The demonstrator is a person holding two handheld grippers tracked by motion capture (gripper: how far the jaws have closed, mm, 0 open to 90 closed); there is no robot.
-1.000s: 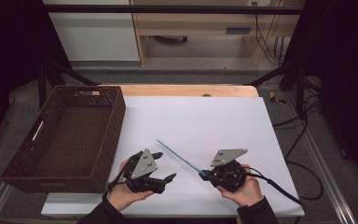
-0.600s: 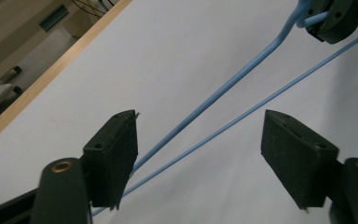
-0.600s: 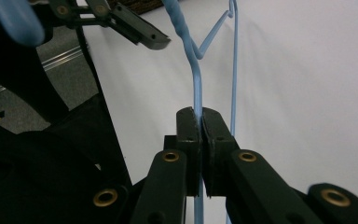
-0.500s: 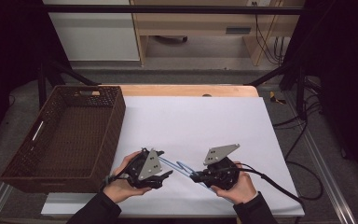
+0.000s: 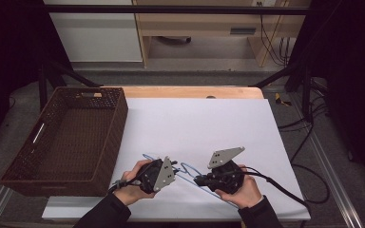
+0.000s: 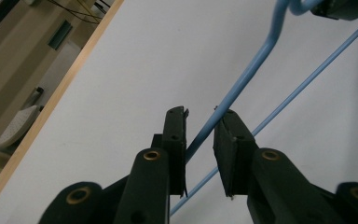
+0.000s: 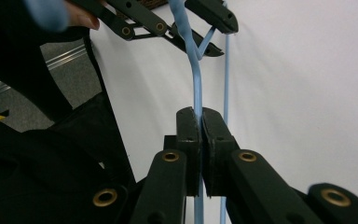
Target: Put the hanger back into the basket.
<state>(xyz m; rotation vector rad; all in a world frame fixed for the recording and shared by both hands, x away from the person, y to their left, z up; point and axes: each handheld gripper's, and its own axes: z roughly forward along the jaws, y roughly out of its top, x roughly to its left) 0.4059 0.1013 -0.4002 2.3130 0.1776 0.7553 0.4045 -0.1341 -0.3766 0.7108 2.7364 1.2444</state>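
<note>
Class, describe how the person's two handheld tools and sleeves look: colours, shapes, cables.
Each black handheld left claw and right claw carries a grey three-cornered plate; the jaws show brass-coloured rivets. A black cable trails from the right one. Both dark sleeves look black.

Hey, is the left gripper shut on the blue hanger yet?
Not yet. The left gripper is open: its jaws straddle the hanger wire with gaps on both sides. The right gripper is shut on it.

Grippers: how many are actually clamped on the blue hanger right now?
1. The right gripper is shut on the blue hanger. The left gripper is open, its jaws on either side of the wire, not closed on it.
</note>
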